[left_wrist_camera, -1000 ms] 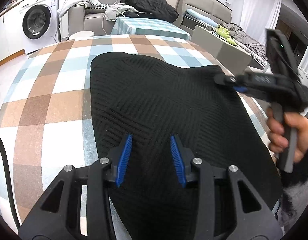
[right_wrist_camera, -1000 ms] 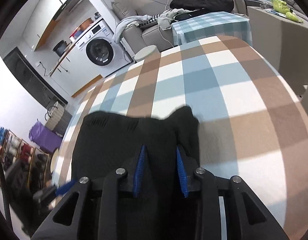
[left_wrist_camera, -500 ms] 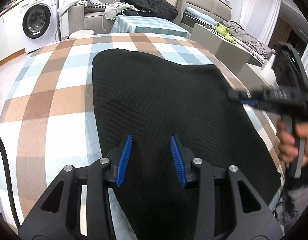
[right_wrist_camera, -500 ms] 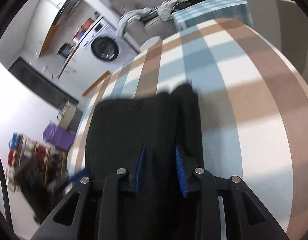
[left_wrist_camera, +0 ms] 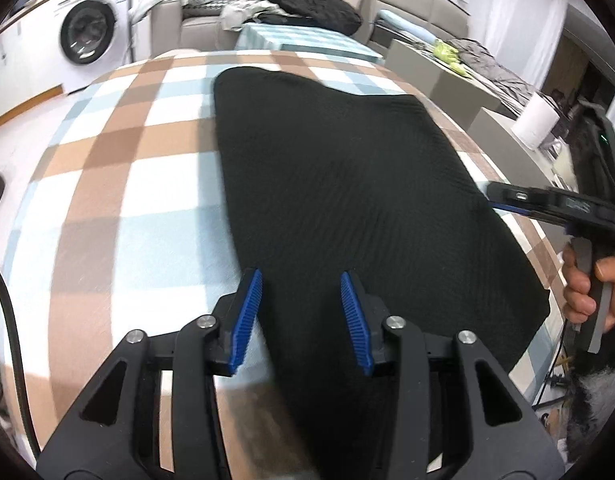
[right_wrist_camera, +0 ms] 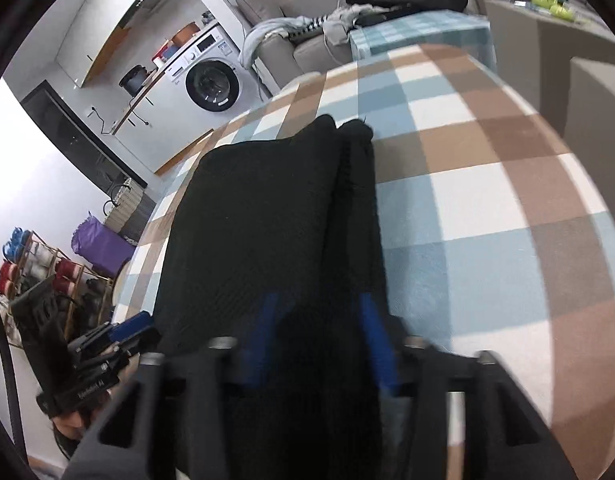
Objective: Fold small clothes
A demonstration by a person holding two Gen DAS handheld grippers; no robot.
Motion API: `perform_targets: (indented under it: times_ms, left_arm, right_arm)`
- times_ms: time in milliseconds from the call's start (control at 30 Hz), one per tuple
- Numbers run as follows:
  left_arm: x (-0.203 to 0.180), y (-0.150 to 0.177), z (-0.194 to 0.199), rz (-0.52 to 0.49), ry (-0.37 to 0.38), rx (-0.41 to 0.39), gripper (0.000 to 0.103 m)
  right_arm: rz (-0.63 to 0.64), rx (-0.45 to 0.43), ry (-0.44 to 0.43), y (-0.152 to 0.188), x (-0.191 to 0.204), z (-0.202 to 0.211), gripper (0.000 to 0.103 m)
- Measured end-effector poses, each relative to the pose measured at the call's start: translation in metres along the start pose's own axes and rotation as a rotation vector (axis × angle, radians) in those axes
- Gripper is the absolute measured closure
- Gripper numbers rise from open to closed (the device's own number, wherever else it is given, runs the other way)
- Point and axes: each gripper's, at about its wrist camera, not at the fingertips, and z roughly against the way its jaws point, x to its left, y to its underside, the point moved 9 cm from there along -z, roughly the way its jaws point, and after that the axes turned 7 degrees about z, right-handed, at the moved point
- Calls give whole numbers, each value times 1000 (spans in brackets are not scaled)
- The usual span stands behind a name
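item: one black knitted garment (left_wrist_camera: 347,208), lying flat on a table with a checked cloth (left_wrist_camera: 119,184), its near edge hanging towards the person. condition: already doubled over, a second layer showing as a ridge along its right side in the right wrist view; judged partly folded, with at least one more fold and a tidy-up left. left gripper (left_wrist_camera: 301,316): jaws opening, blue pads apart over the garment's left edge, not pressing on it. right gripper (right_wrist_camera: 321,336): jaws opening, cloth lying between the pads but not pinched. a hand (left_wrist_camera: 587,292) holds the right tool. unclear: right pads blurred; the garment's near hem cut off below both views; its type cannot be told.
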Motion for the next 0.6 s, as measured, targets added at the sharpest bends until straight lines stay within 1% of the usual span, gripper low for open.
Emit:
perform_targets:
  times_ms: [67,133,200,367,400,533,600]
  left_arm:
    - [7,6,3,39,12,12,54]
    - [11,12,3,63,23,30,53]
    - [12,16,3,74,16,37,52]
    - [5,21,6,85,38,47,52]
    - [3,21,7,85,42,49,49]
    - [-5,25,8,87,65,62,44]
    - [-8,28,8,93,78,76,40]
  right_arm:
    - [9,-8,0,7,1,9,46]
    - [18,10,19,15,0,10,42]
    - [25,24,9,22,3,9,42]
    - [38,56,-9,33,9,0,38]
    - [43,56,-11,35,11,0,38]
    - [44,58,-9,39,13,1,38]
    - [48,60,-13,40,14,2,38]
